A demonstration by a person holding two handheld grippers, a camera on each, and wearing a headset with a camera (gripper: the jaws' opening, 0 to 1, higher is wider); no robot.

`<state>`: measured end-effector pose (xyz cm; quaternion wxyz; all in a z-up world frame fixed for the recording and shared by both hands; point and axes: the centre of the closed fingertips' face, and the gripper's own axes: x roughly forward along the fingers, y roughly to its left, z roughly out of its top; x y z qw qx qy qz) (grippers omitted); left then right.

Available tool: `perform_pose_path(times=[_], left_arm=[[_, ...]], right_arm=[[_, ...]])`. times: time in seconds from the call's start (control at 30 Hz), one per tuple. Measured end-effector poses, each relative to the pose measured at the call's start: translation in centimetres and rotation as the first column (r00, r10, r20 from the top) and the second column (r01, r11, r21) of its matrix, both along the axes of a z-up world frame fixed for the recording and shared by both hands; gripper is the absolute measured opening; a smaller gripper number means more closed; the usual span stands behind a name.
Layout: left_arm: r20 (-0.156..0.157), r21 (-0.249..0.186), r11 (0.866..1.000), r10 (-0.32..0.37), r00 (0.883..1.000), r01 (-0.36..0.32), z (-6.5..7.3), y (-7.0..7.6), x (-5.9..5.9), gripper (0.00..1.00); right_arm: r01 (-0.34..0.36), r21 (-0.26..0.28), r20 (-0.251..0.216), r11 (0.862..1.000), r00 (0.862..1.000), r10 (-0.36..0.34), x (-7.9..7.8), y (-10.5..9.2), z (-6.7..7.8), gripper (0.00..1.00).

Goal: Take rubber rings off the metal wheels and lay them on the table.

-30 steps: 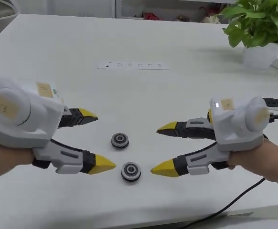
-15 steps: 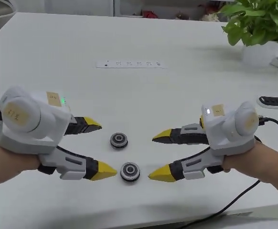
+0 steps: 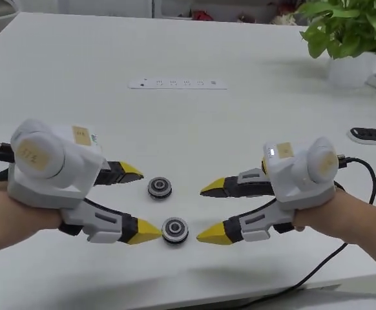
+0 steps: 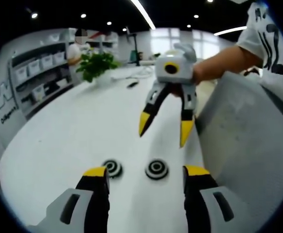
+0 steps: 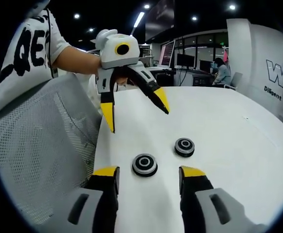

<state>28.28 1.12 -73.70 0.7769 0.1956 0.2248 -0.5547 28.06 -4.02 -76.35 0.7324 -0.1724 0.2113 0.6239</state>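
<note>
Wheels, two of them, lie flat near the front edge of the white bench [image 3: 252, 123]. Each is a small round metal disc with a black rubber ring [image 3: 165, 230] on its rim. The nearer wheel [image 3: 175, 230] lies closest to that edge, between the lower yellow tips of both tools. The farther wheel [image 3: 159, 187] lies just behind it, slightly left and apart from it. The left gripper [image 3: 148, 202], white with black jaws and yellow tips, reaches in from the left, jaws spread wide and holding nothing. The right gripper [image 3: 201, 213], of the same make, faces it from the right, likewise released. A white power strip [image 3: 177, 84] lies toward the far edge, and a green potted plant [image 3: 346, 39] stands at the far right corner.
</note>
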Motion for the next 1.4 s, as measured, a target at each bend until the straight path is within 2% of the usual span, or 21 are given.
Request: perform_pose_path(times=[0.97,1.13,1.4], left_arm=[[-0.073,0.025,0.998,-0.048,0.996,0.05,-2.9,-1.6,-0.2,0.51],[-0.098,0.016,0.999,-0.05,0.994,0.052,-3.2,-2.0,-0.4,0.48],[-0.109,0.029,0.996,-0.077,0.991,0.081,-4.0,-2.6,-0.9,0.43]], right_arm=[[-0.053,-0.032,-0.036,0.998,0.998,0.052,-0.2,0.8,-2.1,0.39],[-0.053,-0.031,-0.044,0.998,0.998,0.052,-0.3,0.9,-2.1,0.39],[-0.057,-0.041,-0.051,0.998,0.997,0.055,-0.4,0.9,-2.5,0.39]])
